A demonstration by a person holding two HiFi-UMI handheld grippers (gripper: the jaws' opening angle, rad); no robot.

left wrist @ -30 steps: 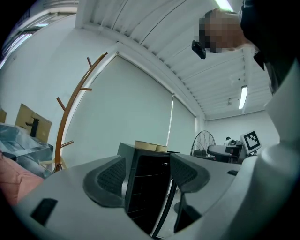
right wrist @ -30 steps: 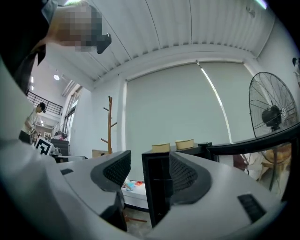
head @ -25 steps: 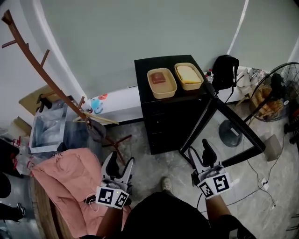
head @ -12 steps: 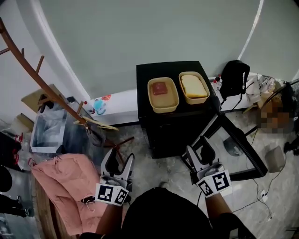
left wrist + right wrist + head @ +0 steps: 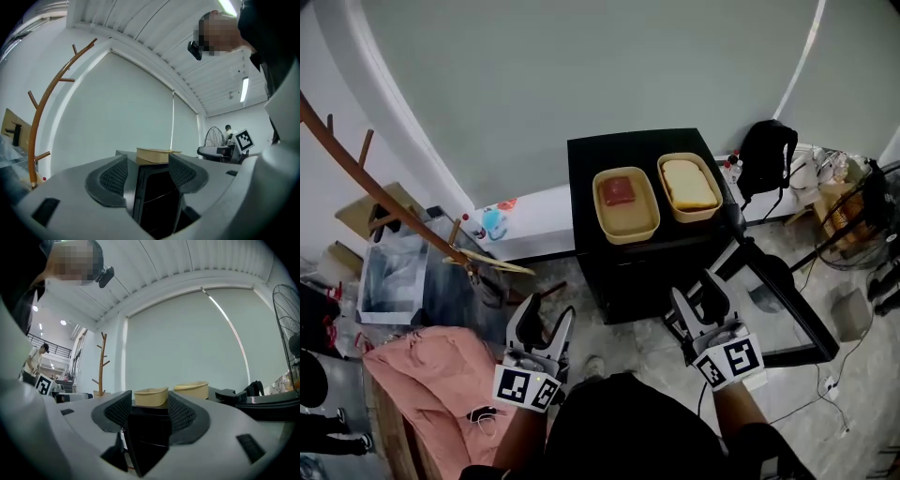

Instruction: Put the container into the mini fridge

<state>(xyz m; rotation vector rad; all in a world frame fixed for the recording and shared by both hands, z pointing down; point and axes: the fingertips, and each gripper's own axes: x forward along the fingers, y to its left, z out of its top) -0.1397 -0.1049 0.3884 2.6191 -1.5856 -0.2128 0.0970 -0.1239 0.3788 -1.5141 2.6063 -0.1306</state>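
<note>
Two tan containers sit side by side on top of the black mini fridge (image 5: pixel 584 173), ahead of both my tongs and well apart from them. The left container (image 5: pixel 625 204) has something red in it. The right container (image 5: pixel 688 186) has a pale yellow filling. Neither is inside the fridge yet.

The fridge stands straight ahead, roughly between the lines of the two tongs. Its one door (image 5: pixel 778 314) hangs open, swung out just beyond the right tongs and to their right.

I have two tongs, both held low and level. The left tongs (image 5: pixel 542 321) are wide. Their jaws have just been closing slightly, with nothing between them. In the left gripper view I see only one container's edge above the fridge through the gap. The right tongs (image 5: pixel 695 298) are also spread wide and empty. In the right gripper view both containers show beyond the pads (image 5: pixel 177 412), the left one lined up with the gap.

One wooden coat rack (image 5: pixel 384 202) leans far to the left of the left tongs. One pink cloth (image 5: pixel 422 375) lies just beside them on the left. One black bag (image 5: pixel 766 155) hangs ahead and to the right of the right tongs, past the fridge. One fan (image 5: pixel 867 211) stands farther right.
</note>
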